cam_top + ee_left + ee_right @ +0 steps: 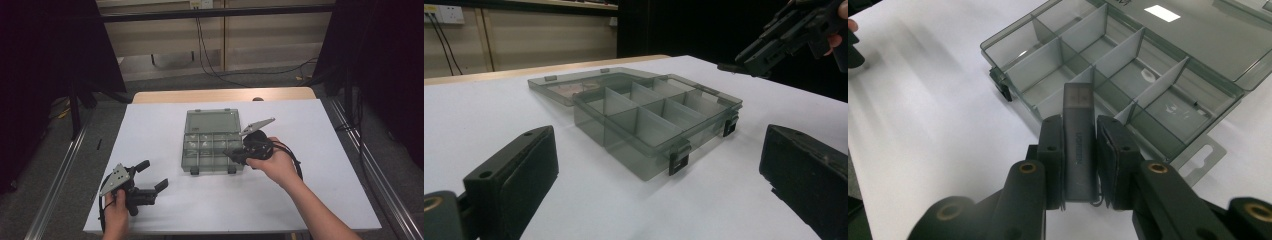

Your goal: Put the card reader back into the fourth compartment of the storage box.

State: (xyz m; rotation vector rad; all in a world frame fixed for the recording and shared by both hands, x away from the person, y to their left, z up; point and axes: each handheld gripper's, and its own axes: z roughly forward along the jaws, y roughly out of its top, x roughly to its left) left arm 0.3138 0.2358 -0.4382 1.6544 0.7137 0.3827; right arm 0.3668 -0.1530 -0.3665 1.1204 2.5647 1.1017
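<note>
Right gripper (1079, 145) is clamped on a slim grey rectangular block (1078, 135) — looks like a small adapter or card reader w/ faint lettering down its side, text too small to read. Both pads press its flanks, and the block's far end sticks out past them. In the high view the right gripper (235, 154) sits above the near right part of the organiser box (210, 145), w/ the block's tip over the compartments along the box's front edge.

Box is clear smoky plastic, lid (211, 121) folded flat back toward the far edge of the table (150, 125), dividers splitting the tray into two rows of cells; two dark latches on its near wall. It lies roughly mid-table.

Left gripper (152, 176) rests near the table's near left corner — jaws spread wide, nothing between them, well apart from the box. From the left gripper view the box (649, 125) stands ahead between the two black jaws, w/ the right gripper (729, 66) hanging over its far right side.
</note>
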